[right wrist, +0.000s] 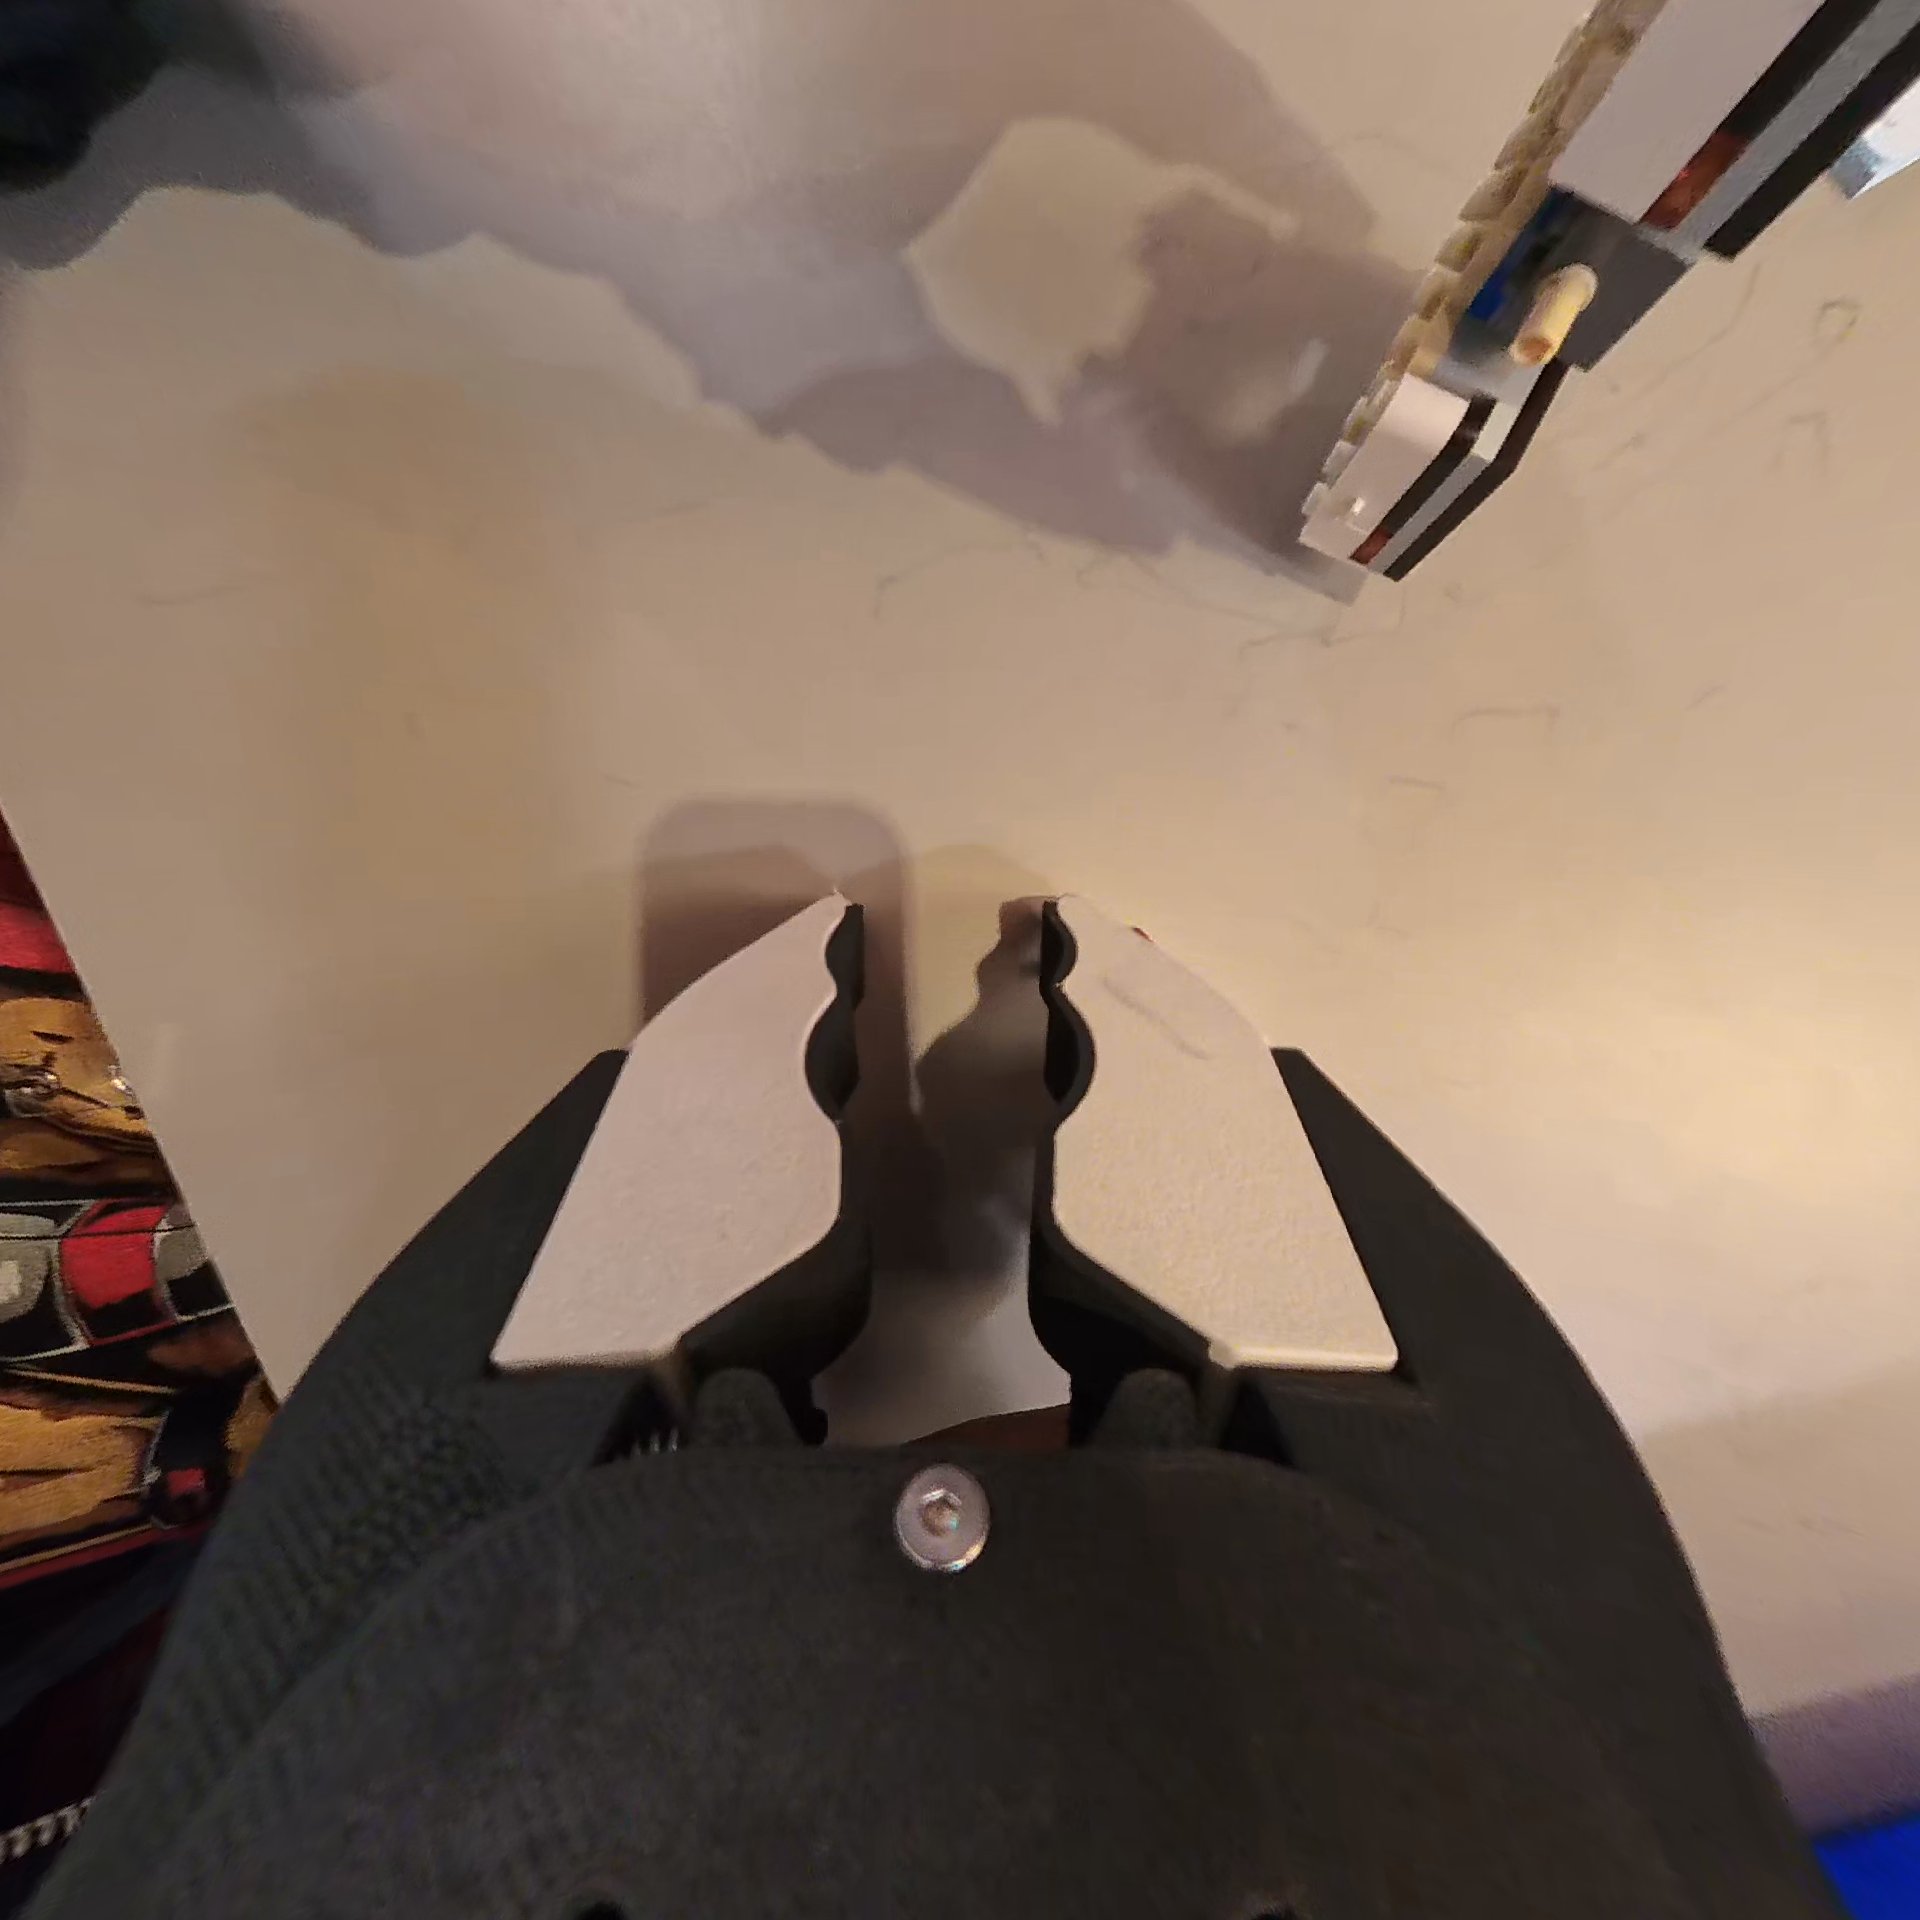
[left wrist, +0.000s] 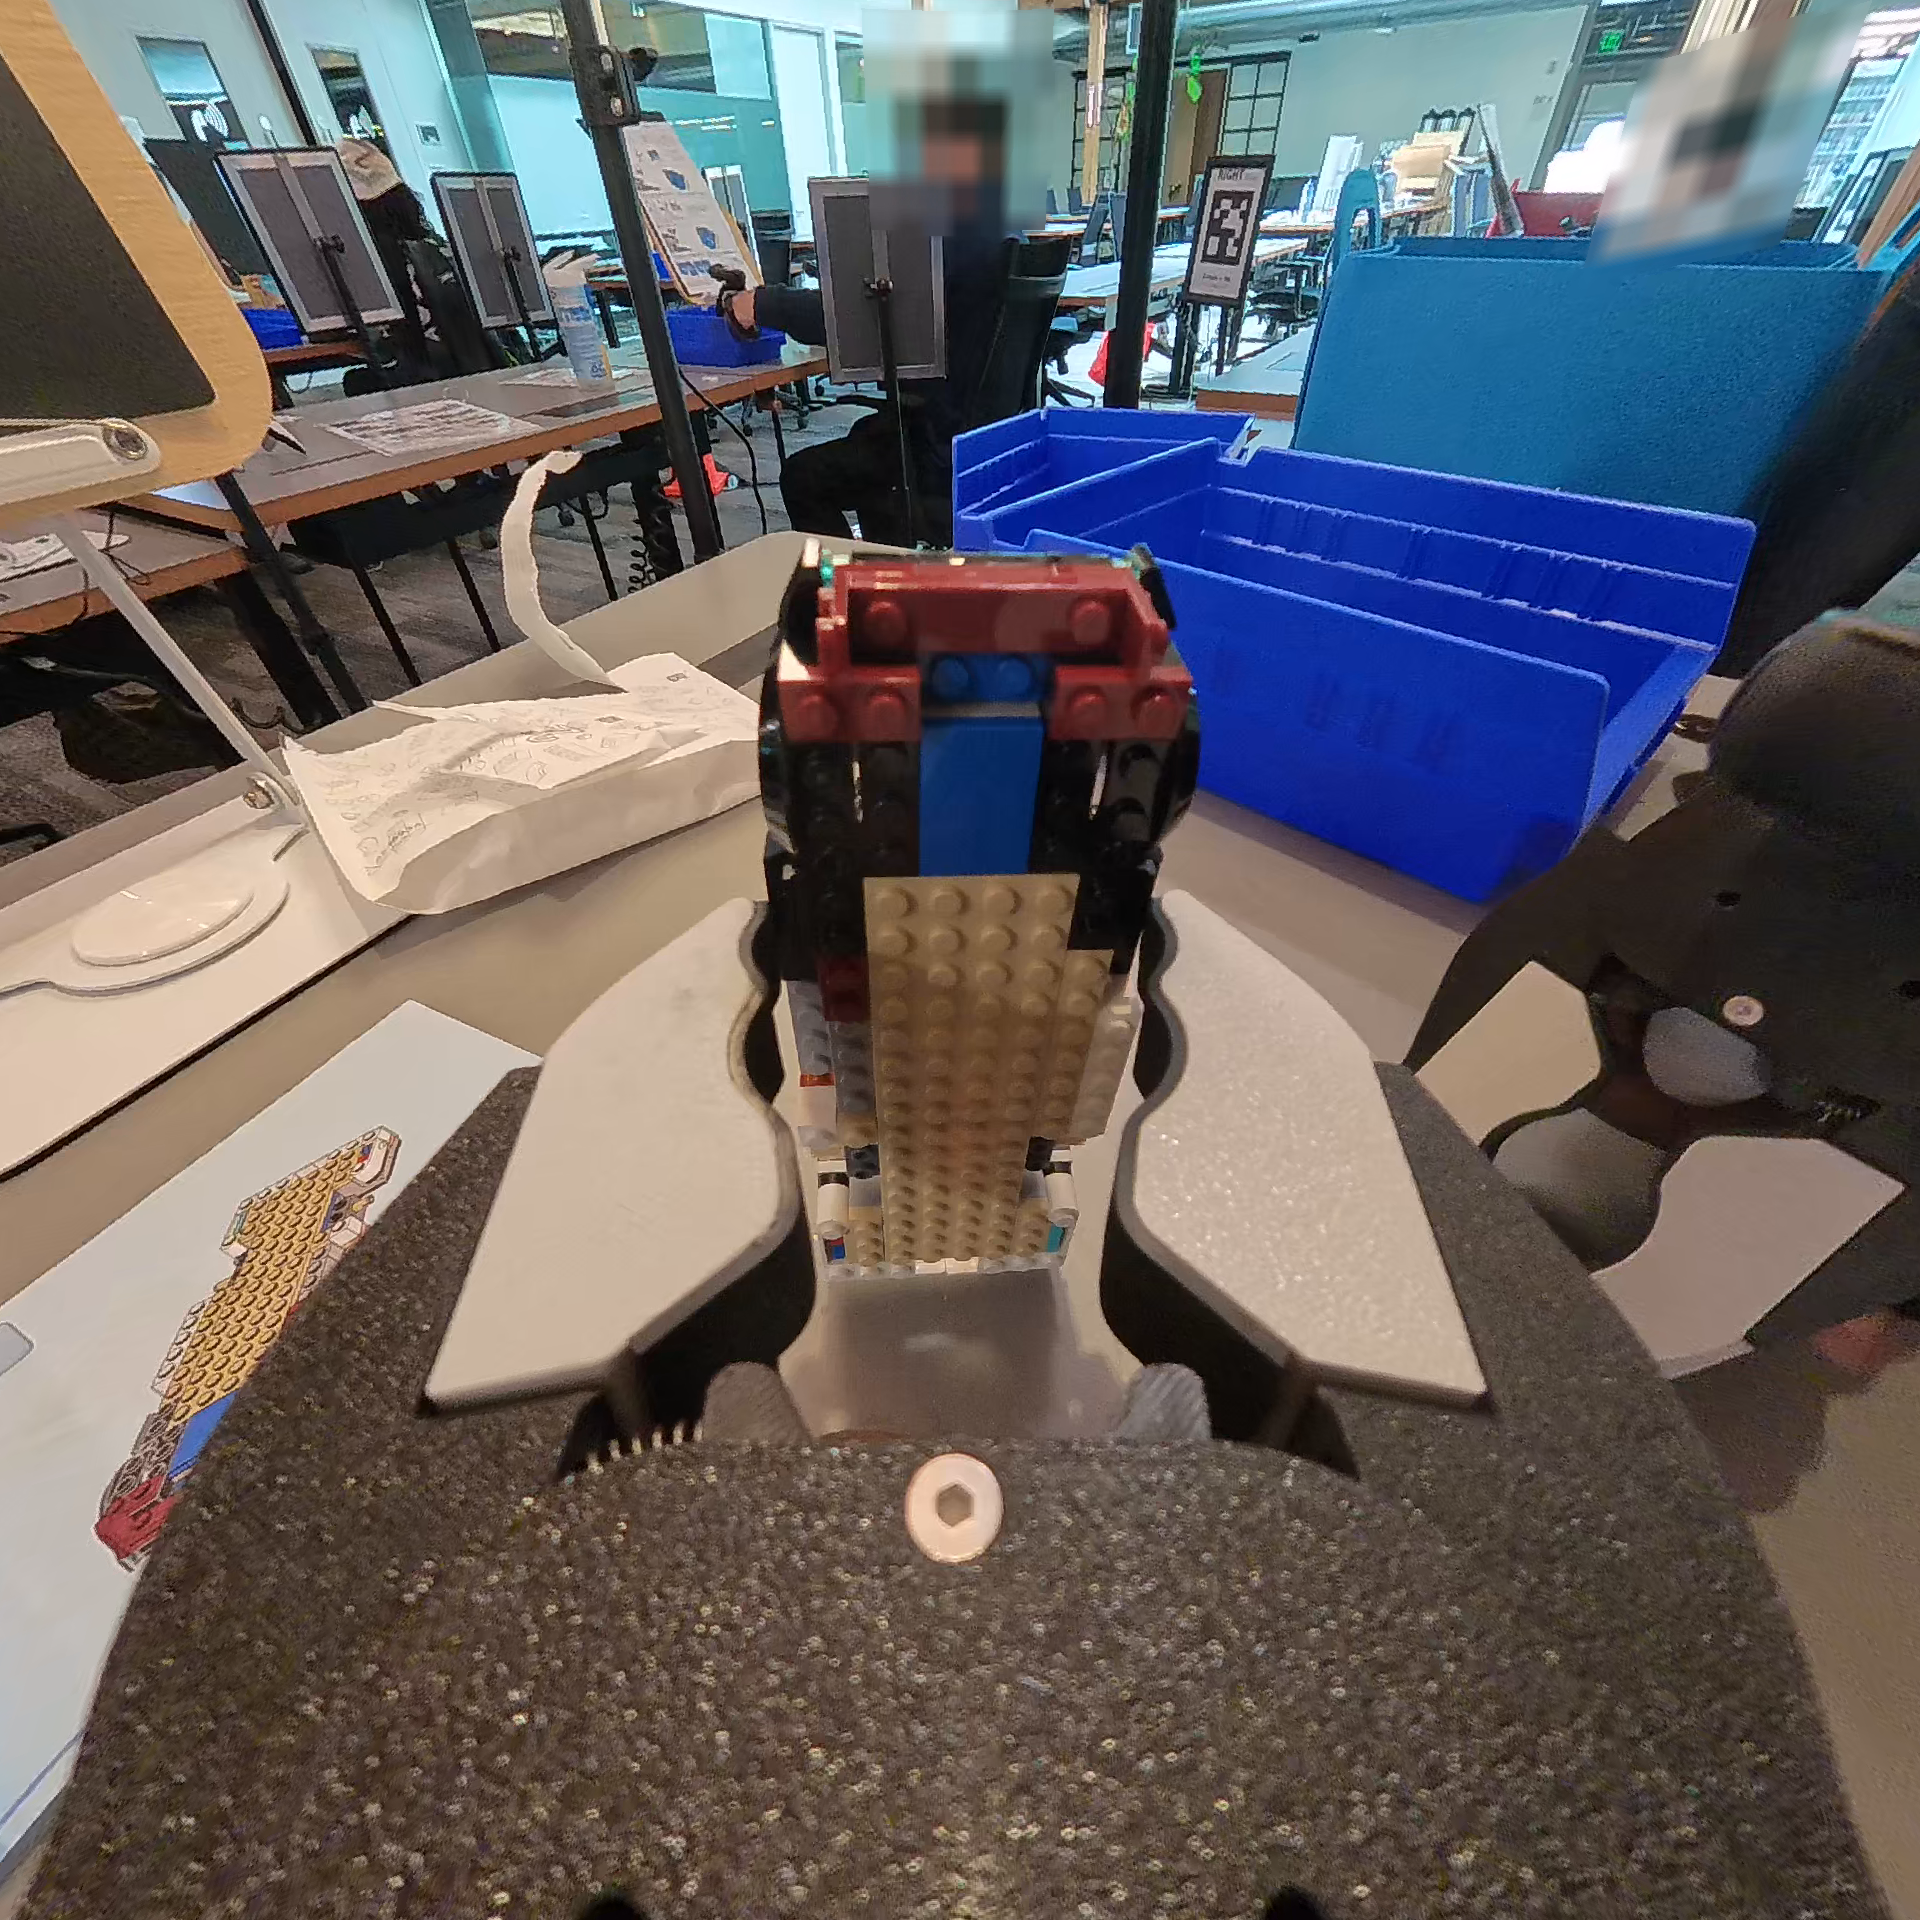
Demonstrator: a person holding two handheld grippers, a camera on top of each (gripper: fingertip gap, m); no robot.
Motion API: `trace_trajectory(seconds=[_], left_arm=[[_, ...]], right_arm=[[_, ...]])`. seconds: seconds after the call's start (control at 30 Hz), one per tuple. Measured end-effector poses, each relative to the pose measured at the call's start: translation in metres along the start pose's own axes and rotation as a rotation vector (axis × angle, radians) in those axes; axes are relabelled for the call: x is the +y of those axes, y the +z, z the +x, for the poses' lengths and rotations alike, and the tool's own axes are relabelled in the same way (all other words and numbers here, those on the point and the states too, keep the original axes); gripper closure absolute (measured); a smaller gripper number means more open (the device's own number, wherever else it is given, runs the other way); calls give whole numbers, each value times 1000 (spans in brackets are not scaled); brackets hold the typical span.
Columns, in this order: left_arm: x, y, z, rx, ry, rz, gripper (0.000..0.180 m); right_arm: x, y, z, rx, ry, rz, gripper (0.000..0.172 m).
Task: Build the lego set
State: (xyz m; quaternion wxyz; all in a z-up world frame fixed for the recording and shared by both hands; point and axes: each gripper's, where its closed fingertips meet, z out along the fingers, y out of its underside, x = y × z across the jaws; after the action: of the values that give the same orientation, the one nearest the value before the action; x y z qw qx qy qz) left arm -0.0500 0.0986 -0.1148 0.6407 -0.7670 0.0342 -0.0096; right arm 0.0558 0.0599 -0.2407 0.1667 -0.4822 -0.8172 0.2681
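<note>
My left gripper (left wrist: 961, 914) is shut on a brick-built model (left wrist: 971, 1039) and holds it up off the table. The model has a tan studded plate, black sides, a blue strip and dark red bricks at its far end. Both pads press on its sides. The model's near end also shows in the right wrist view (right wrist: 1455, 395), hanging above the table with its shadow below. My right gripper (right wrist: 951, 909) is open and empty, just above the pale table (right wrist: 520, 675). It also shows at the right edge of the left wrist view (left wrist: 1714, 987).
Blue plastic bins (left wrist: 1455, 665) stand behind the model at the right. A crumpled white paper bag (left wrist: 520, 779) lies at the left, by a white stand base (left wrist: 177, 914). A printed sheet with a picture of the model (left wrist: 239, 1299) lies at the near left.
</note>
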Motion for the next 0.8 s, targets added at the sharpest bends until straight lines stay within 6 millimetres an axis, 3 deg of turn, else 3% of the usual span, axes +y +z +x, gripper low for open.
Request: trace_trajectory(seconds=[0.17,0.4,0.8], left_arm=[[0,0,-1,-2,-2,1,114],[0,0,2,3,4,1,114],[-2,-1,2,3,4,5,114]], right_arm=[[-3,-13,18,95,75,47,140],[11,-6,29,121,184,-5,139],[8,-2,30,9,-58,-79,168]])
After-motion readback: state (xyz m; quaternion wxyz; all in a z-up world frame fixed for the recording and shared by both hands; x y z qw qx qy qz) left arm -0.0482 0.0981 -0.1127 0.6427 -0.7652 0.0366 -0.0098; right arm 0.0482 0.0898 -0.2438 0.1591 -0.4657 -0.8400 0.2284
